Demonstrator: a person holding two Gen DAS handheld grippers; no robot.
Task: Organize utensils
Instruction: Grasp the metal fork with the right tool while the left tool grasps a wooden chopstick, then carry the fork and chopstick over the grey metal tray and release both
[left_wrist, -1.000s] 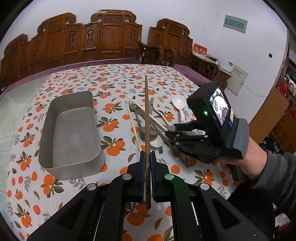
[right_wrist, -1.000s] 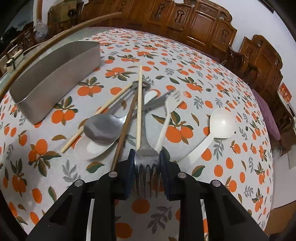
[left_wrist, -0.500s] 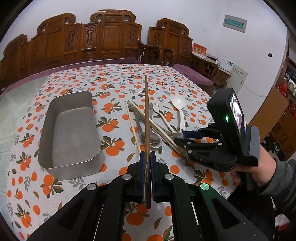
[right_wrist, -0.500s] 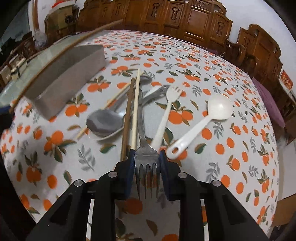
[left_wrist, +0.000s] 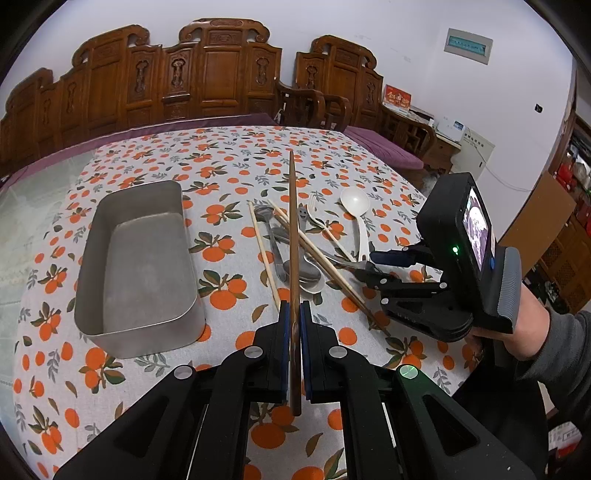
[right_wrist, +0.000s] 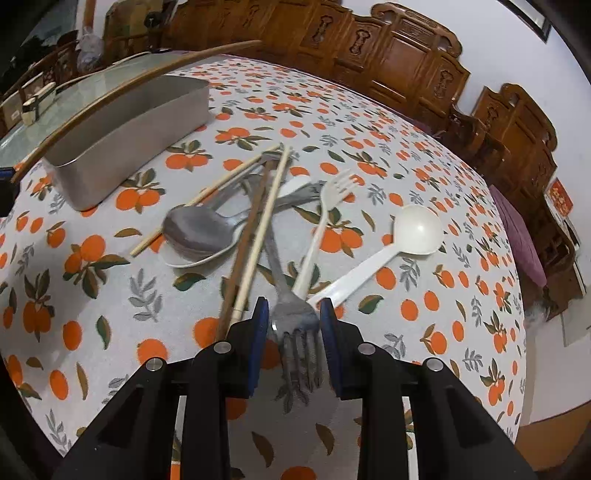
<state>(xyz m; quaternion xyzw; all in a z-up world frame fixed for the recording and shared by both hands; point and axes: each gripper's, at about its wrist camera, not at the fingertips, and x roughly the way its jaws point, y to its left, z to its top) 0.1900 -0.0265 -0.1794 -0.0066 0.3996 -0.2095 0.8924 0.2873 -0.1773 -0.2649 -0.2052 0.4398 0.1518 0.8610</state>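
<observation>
My left gripper is shut on a dark brown chopstick that sticks out forward above the table. To its left stands an empty metal tray. My right gripper is down at the near end of the utensil pile. The head of a metal fork lies between its pads with a thin gap at the sides, tilted and blurred. The pile holds a metal spoon, light chopsticks, another dark chopstick, a white fork and a white spoon.
The orange-patterned tablecloth covers a round table ringed by carved wooden chairs. A hand in a grey sleeve holds the right gripper at the table's right edge. Bare glass tabletop lies beyond the tray.
The right gripper drew back toward the table's edge, dragging the metal fork part way out of the pile. The fork now sits crooked and loose between the pads. The left gripper stayed still.
</observation>
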